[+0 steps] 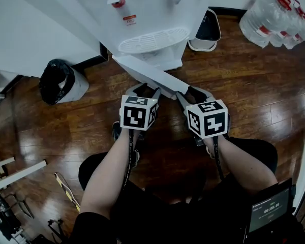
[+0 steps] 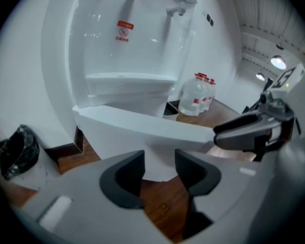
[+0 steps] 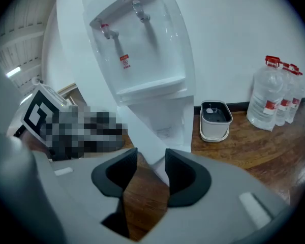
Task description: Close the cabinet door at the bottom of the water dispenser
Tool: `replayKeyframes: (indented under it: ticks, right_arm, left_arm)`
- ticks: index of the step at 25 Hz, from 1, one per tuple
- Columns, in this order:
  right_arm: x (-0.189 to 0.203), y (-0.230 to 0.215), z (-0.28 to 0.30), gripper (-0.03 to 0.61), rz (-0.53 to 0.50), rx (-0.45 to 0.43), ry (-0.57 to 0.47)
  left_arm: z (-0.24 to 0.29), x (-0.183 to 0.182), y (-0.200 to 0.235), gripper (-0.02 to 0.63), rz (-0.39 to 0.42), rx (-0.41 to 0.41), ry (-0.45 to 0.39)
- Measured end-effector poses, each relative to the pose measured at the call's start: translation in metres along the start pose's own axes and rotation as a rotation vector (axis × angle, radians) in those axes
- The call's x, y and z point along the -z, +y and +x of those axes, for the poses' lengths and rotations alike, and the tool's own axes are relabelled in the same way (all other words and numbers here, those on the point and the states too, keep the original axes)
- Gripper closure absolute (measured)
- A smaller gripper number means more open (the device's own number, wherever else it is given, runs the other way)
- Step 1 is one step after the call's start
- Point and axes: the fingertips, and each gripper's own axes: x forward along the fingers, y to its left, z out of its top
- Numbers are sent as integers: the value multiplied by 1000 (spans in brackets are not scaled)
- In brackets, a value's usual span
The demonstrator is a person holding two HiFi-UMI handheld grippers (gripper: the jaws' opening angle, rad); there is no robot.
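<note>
Head view first: the water dispenser sits at 12 o'clock. Its cabinet door is swung wide open, sticking out from the base toward 5 o'clock over the wood floor. The left gripper and right gripper are side by side right at the door's free end. The trash bin at 9 o'clock and the water bottles at 2 o'clock are well out of the way. Left gripper view: jaws released with a clear gap, nothing pinched, and the door's broad face fills 12 o'clock just past the tips. Right gripper view: same deal, jaws spread and not clamped on anything, but here the door shows edge-on, its thin edge running down into the gap. I can't say whether it touches a pad. My take on doing this well: no need to grab, just lay a jaw flat on the outer face near the free end, far from the hinge. Then push in a smooth arc toward the base till it seats, keeping the tips out of the closing gap.
</note>
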Motion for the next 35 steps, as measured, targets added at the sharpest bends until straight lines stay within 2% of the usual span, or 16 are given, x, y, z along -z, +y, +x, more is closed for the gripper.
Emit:
replayKeyframes:
  ticks: [4, 12, 15, 18, 21, 23, 29, 35]
  right_arm:
    - [-12, -7, 7, 396, -25, 22, -5]
    - [-35, -25, 13, 396, -26, 71, -56]
    - [-41, -30, 15, 396, -28, 79, -72]
    - [-49, -35, 16, 396, -13, 66, -84]
    - [-40, -47, 21, 393, 41, 70, -43]
    - [-29, -48, 27, 369, 70, 64, 0]
    - [-32, -58, 49, 325, -23, 107, 31]
    - [-42, -69, 77, 316, -115, 146, 42]
  left_arm:
    - [8, -1, 26, 408, 95, -73, 19]
    - [13, -29, 43, 408, 1, -124, -73]
    - [19, -33, 37, 408, 12, -117, -74]
    - [24, -35, 42, 407, 62, -154, -82]
    - [29, -42, 44, 408, 59, -150, -95]
    - [28, -46, 44, 408, 56, -144, -99]
    - [27, -56, 34, 411, 0, -103, -96]
    - [39, -54, 44, 419, 41, -119, -87]
